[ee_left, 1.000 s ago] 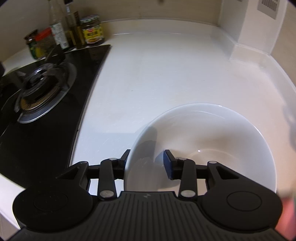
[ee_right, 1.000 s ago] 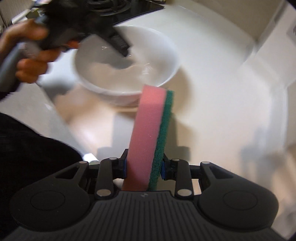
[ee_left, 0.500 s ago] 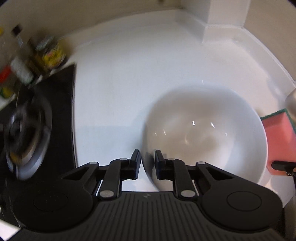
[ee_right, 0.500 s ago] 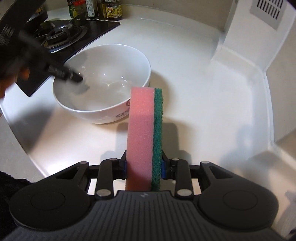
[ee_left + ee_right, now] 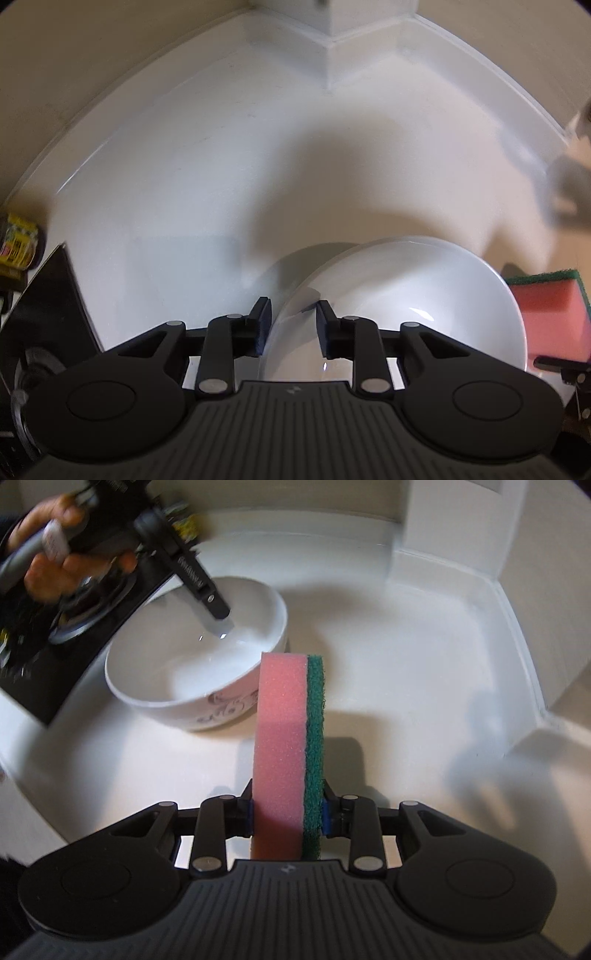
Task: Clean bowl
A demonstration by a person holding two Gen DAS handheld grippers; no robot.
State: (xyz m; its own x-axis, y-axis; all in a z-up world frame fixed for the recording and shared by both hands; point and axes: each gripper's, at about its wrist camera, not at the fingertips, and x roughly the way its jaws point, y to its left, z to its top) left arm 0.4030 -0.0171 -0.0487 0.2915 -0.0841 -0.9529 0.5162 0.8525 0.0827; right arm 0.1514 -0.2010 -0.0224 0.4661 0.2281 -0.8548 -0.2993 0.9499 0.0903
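the white bowl [image 5: 195,664] sits on the white table [image 5: 406,686], near the black gas hob [image 5: 74,635] at the table's left. a faint pinkish pattern shows on the bowl's outer wall in the right wrist view.

the left gripper [image 5: 291,325] straddles the bowl's [image 5: 406,310] near rim: one finger is outside the wall, the other inside, and the jaws are parted with the rim between them, not visibly pinching it. in the right wrist view the inner finger [image 5: 207,590] reaches down into the bowl, held by the person's left hand [image 5: 51,568].

the right gripper [image 5: 287,812] has its jaws closed on a sponge [image 5: 284,746], pink foam on the left, green scouring layer on the right, standing upright on edge. the sponge is just right of the bowl, above the table; the left wrist view shows it [image 5: 550,317] beside the bowl's far rim.

a yellow-labelled jar [image 5: 18,247] is at the left edge of the table.
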